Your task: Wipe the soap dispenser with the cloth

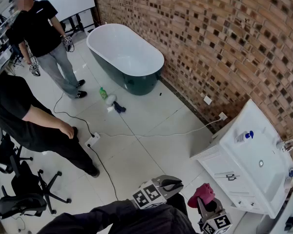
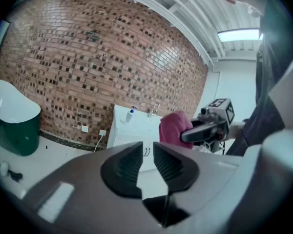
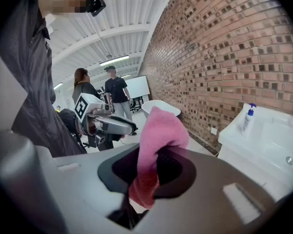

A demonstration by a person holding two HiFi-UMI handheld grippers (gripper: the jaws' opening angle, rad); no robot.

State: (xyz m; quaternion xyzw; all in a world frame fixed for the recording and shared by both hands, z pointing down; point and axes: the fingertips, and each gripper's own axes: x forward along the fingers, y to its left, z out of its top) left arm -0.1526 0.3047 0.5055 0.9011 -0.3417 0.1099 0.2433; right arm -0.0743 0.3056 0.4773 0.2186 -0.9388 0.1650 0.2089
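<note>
Behind the white vanity [image 1: 254, 147]: rough, mottled brick wall [image 1: 210, 38]. Well apart from the vanity, across glossy floor tiles [image 1: 136, 145]: smooth oval bathtub [image 1: 127, 55], white inside, dark green outside. Just short of the vanity front: soft pink cloth [image 1: 201, 194], bunched and clamped in the right gripper [image 1: 206, 204]. Beside that, left gripper [image 1: 175, 183] with jaws together on nothing. On the vanity's flat top, toward the wall side: small white soap dispenser [image 1: 244, 136] with blue pump, upright, untouched.

Likely step: approach. Bring the cloth up over the vanity top, steady the light, tippy-looking bottle with the left gripper, then wipe with the loose fold rather than the hard jaws.
</note>
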